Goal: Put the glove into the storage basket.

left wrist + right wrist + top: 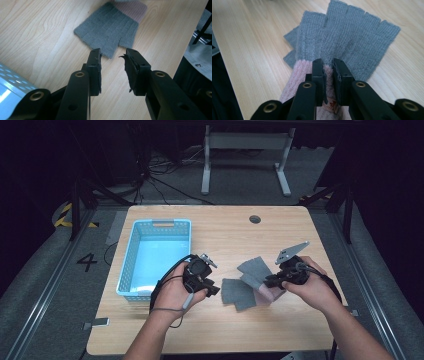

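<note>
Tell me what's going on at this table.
A person holds a gripper in each hand over a wooden table. The right gripper is pinched on the pink cuff of a grey fingerless glove. The left gripper stands open just short of the second grey glove, which lies flat on the wood, nothing between its jaws. A light blue basket sits empty at the left.
</note>
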